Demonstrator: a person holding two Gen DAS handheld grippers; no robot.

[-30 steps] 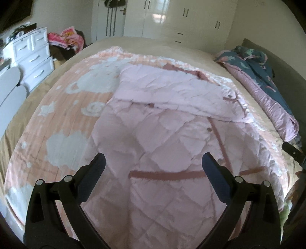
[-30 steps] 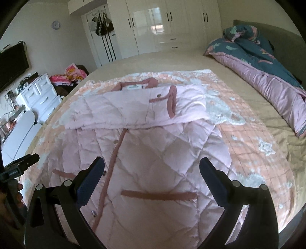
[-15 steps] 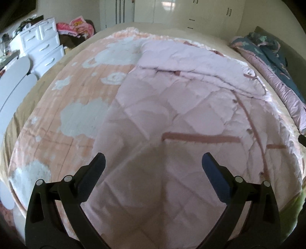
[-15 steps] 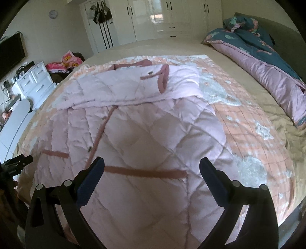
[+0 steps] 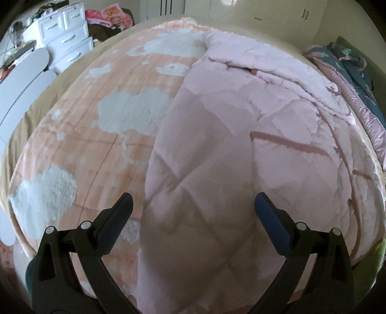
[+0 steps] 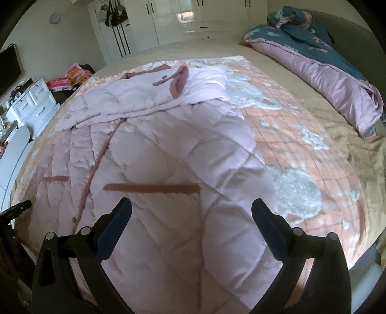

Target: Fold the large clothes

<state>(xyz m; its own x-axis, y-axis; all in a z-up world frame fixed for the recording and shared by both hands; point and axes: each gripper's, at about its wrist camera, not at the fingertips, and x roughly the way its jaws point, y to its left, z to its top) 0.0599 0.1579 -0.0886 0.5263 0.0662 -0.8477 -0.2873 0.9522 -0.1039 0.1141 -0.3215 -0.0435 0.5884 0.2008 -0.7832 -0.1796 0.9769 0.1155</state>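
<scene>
A large pale pink quilted coat with dusty-rose trim lies flat on the bed, sleeves folded across its upper part. It also shows in the right wrist view. My left gripper is open and empty, low over the coat's bottom left hem. My right gripper is open and empty, low over the coat's bottom right hem, just below a rose pocket strip. The left gripper's tip shows at the left edge of the right wrist view.
The coat lies on a peach blanket with white patches on a tan bed. A rolled teal and pink duvet lies along the right side. White drawers and a clothes pile stand far left; wardrobes behind.
Both grippers have dropped lower and closer to the coat's bottom hem, so the coat fills more of each view. Both stay open and empty.
</scene>
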